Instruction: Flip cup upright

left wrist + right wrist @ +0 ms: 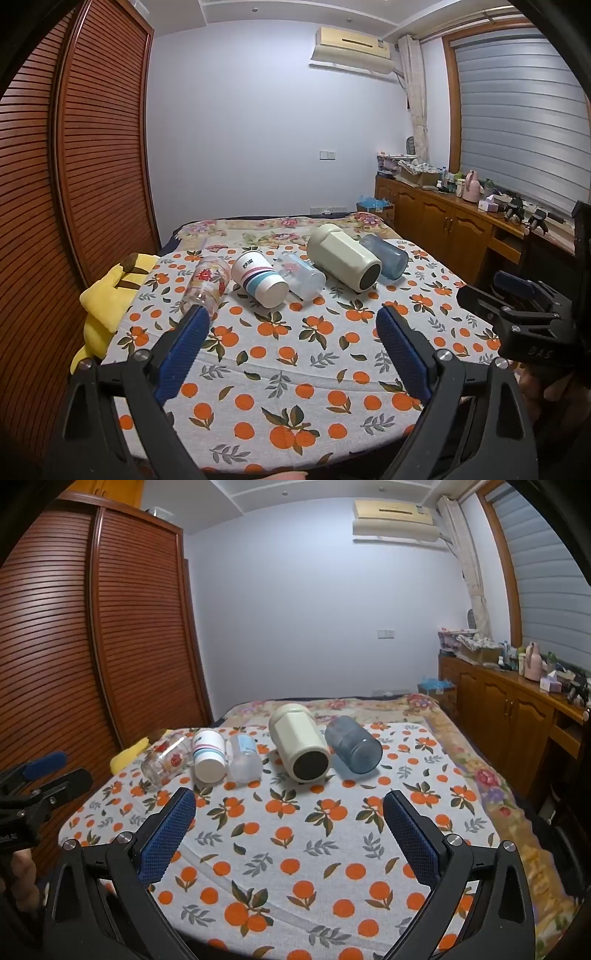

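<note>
Several cups lie on their sides in a row on the orange-print cloth (288, 354): a clear glass with red flowers (205, 286) (164, 757), a white cup with pink and blue stripes (258, 278) (208, 755), a clear plastic cup (301, 275) (243, 758), a large cream cup (341, 258) (299, 738) and a blue-grey cup (386, 256) (352, 744). My left gripper (290, 326) is open and empty, short of the row. My right gripper (290, 810) is open and empty, short of the row.
A yellow cloth (107, 299) lies at the bed's left edge beside the slatted wardrobe (74, 166). A wooden sideboard (443, 218) with clutter runs along the right wall. A floral blanket (288, 227) lies behind the cups. The right gripper's body (524, 314) shows at the right.
</note>
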A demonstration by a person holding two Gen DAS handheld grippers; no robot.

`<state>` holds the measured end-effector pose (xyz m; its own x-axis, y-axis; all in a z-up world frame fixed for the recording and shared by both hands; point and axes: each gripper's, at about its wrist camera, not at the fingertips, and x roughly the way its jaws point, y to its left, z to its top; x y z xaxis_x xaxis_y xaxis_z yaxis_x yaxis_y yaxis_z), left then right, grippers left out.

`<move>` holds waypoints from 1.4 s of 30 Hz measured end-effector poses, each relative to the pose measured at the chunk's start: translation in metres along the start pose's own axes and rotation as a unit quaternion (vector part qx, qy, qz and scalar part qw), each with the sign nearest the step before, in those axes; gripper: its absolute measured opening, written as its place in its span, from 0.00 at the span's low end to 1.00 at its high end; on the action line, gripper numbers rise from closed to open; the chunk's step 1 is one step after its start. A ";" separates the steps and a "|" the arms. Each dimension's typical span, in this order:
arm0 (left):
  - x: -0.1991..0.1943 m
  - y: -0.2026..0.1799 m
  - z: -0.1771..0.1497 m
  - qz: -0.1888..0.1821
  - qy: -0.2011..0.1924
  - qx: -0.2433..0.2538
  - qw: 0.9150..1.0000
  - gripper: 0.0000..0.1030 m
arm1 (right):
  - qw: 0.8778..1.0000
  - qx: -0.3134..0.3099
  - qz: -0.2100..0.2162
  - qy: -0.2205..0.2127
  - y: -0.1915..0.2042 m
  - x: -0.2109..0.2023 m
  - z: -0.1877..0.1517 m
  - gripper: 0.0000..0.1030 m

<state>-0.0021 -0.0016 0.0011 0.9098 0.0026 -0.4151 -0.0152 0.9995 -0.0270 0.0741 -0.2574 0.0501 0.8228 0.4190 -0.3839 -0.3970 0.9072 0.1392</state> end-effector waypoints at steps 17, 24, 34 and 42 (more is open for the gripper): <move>-0.001 0.001 0.000 0.001 -0.001 0.002 1.000 0.90 | 1.000 0.000 0.000 0.001 0.000 0.000 0.000 1.00; -0.003 0.000 0.002 0.001 -0.001 0.002 1.000 0.90 | 1.000 0.000 -0.001 0.001 0.000 0.000 0.000 1.00; -0.005 0.003 0.003 0.001 -0.001 0.002 1.000 0.90 | 1.000 0.000 -0.001 0.001 0.000 0.000 -0.001 1.00; -0.005 0.002 0.003 0.001 0.000 0.002 1.000 0.90 | 1.000 0.001 -0.001 0.001 0.000 0.000 -0.001 1.00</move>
<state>-0.0051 0.0009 0.0057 0.9101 0.0037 -0.4143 -0.0144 0.9996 -0.0228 0.0738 -0.2577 0.0492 0.8221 0.4180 -0.3866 -0.3957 0.9077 0.1398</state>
